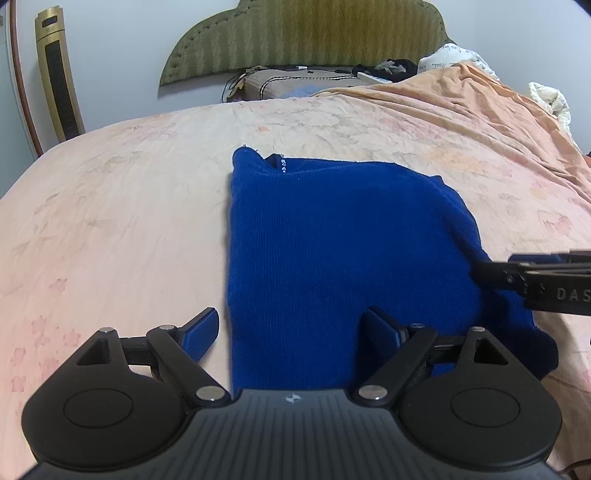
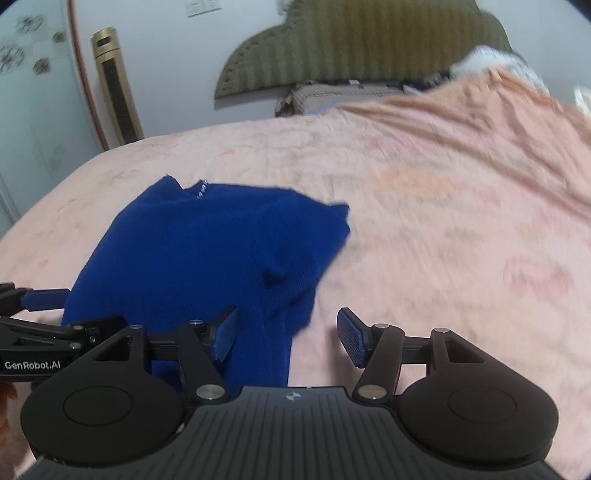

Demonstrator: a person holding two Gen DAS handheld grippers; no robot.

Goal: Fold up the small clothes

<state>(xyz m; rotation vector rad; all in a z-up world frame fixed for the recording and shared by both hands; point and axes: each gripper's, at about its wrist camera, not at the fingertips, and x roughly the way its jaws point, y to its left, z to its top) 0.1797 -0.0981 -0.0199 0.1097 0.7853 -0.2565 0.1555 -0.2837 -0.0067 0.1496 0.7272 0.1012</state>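
A blue knitted garment (image 1: 332, 243) lies partly folded on the pink bed sheet (image 1: 122, 206); it also shows in the right wrist view (image 2: 207, 254). My left gripper (image 1: 291, 334) is open and empty, its jaws astride the garment's near left edge, just above it. My right gripper (image 2: 288, 332) is open and empty over the garment's near right edge. In the left wrist view the right gripper (image 1: 491, 273) reaches in from the right, over the garment's right side. In the right wrist view the left gripper (image 2: 51, 310) shows at the far left.
An orange blanket (image 1: 461, 107) is heaped at the back right of the bed. A green headboard (image 1: 306, 33) and pillows with small items (image 1: 295, 79) are at the far end. A gold tower appliance (image 1: 59, 77) stands by the wall on the left.
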